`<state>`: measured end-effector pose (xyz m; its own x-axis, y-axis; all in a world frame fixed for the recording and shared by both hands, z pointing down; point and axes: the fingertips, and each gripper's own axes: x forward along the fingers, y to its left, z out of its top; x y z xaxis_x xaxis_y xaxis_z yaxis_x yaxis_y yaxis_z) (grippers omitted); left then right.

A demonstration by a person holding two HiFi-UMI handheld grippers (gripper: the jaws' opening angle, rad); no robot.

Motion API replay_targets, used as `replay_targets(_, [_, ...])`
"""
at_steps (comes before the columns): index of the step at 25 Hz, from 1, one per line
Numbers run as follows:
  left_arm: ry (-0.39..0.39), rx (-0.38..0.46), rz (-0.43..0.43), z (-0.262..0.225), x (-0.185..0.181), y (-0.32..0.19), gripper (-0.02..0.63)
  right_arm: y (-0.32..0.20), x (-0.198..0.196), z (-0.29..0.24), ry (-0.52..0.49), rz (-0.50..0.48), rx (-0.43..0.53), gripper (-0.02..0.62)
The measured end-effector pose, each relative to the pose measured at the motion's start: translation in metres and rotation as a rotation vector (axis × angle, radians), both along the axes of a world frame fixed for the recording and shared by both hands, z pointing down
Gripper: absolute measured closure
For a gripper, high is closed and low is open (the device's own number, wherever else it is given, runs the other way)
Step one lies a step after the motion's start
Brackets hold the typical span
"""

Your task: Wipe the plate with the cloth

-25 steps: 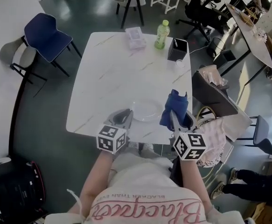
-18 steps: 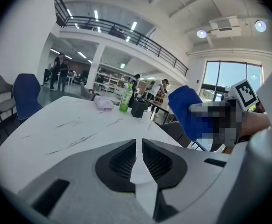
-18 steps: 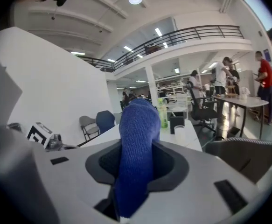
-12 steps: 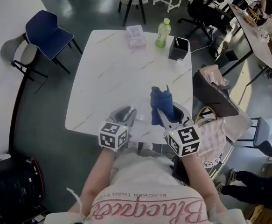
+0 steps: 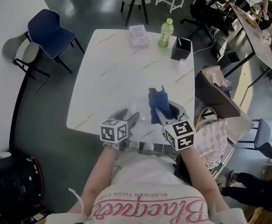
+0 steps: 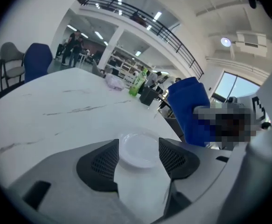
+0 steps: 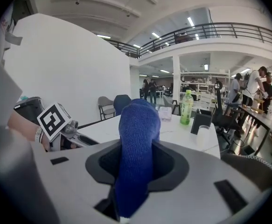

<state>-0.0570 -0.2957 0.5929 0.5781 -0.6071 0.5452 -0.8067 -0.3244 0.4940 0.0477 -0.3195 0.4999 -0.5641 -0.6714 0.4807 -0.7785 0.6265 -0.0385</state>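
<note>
Although the right gripper is clamped on the cloth, wiping looks not yet begun. The left gripper has just been opening its jaws, which stand apart either side of the plate at the table's near edge.

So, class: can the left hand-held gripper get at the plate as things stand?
Probably yes: the left hand-held gripper has just been opening its jaws, the plate lies right between them, untouched, and nothing blocks it.
</note>
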Motion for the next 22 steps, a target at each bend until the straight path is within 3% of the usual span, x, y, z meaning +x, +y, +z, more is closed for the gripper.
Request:
replay_targets(11, [0.167,-0.240,-0.111,0.044,0.000,-0.013,0.367,-0.001,0.029,0.009,0.010,0.094,-0.041,0.472])
replay_targets(18, [0.102,-0.275,-0.162,0.048,0.006,-0.028,0.378,0.000,0.046,0.010,0.016,0.131,-0.052,0.472])
replay_targets(22, [0.061,-0.318,-0.229,0.060,0.000,-0.032,0.558,0.001,0.049,0.011,0.018,0.132,-0.054,0.472])
